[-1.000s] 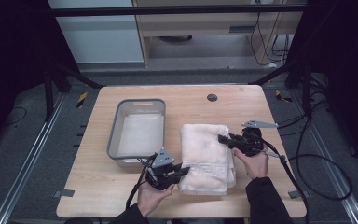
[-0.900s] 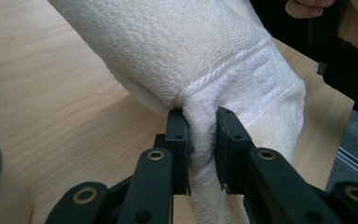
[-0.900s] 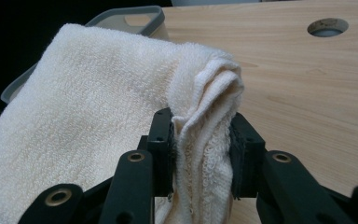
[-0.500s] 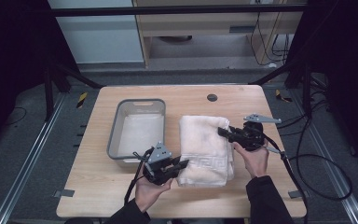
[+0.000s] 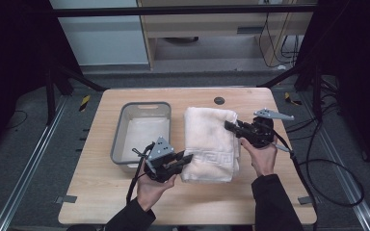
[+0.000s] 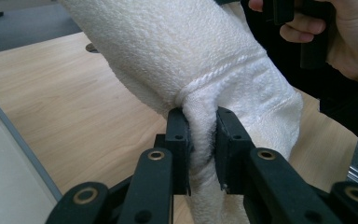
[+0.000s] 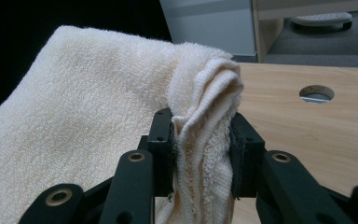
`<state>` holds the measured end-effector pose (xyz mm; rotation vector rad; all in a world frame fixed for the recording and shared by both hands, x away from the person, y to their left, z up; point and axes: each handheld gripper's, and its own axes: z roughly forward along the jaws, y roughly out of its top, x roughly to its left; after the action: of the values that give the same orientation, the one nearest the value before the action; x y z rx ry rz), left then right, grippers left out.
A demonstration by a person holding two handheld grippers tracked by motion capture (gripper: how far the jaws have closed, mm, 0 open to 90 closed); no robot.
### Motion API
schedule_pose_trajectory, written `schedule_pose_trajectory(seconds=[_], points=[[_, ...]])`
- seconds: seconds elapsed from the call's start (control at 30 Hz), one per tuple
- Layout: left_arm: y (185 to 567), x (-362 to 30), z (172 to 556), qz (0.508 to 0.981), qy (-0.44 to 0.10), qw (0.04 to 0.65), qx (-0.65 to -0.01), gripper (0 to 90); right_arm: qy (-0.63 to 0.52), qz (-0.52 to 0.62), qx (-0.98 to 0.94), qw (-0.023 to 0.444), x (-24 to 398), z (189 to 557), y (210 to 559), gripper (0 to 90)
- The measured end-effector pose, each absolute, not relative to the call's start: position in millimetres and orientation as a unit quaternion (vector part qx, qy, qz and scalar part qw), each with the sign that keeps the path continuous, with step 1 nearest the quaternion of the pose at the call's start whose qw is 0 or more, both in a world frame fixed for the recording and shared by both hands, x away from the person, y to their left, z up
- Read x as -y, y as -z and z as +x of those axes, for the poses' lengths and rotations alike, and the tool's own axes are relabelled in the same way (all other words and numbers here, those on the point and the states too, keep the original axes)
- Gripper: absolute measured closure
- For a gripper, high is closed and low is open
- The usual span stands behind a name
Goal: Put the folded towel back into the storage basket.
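Since the earlier frames both claws have risen, and the folded towel (image 5: 210, 143) now hangs lifted between them at frame centre of the high view. The left claw (image 5: 187, 157) clamps the towel's patterned near edge; the right claw (image 5: 230, 126) clamps its right side. The left gripper view shows the jaws pinching a bunched hem, fabric squeezed between the pads (image 6: 179, 140). The right gripper view shows several folded layers gripped tight. The wooden worktop (image 5: 101, 192) carries a grey tray (image 5: 120, 129) left of the towel and a round cable hole (image 5: 218, 100) at upper centre. Dark floor surrounds the worktop.
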<state>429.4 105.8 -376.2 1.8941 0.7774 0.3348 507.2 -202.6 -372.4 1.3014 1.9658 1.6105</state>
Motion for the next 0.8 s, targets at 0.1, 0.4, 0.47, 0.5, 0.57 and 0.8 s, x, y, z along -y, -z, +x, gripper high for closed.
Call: schedule_pose_trajectory(seconds=[0.1, 0.4, 0.47, 0.5, 0.57, 0.8], points=[[372.9, -108.0, 430.3, 0.784, -0.144, 0.510, -0.323, 76.8, -0.561, 0.448, -0.680, 0.148, 200.0, 507.8, 367.6, 66.9], [361.3, -116.1, 433.3, 0.775, -0.157, 0.519, -0.325, 76.7, -0.570, 0.440, -0.675, 0.163, 192.5, 509.6, 353.5, 66.9], [359.0, -118.0, 433.7, 0.773, -0.158, 0.522, -0.325, 76.8, -0.571, 0.437, -0.674, 0.168, 190.2, 509.9, 349.3, 66.9], [357.9, -118.9, 433.8, 0.771, -0.160, 0.523, -0.326, 76.7, -0.572, 0.436, -0.674, 0.169, 189.2, 509.8, 347.5, 67.0], [355.5, -121.2, 434.1, 0.769, -0.162, 0.525, -0.327, 76.8, -0.574, 0.434, -0.673, 0.171, 187.3, 510.0, 344.2, 66.9], [349.2, -128.7, 435.2, 0.763, -0.172, 0.529, -0.330, 76.8, -0.578, 0.428, -0.672, 0.177, 179.1, 512.3, 335.7, 67.0]])
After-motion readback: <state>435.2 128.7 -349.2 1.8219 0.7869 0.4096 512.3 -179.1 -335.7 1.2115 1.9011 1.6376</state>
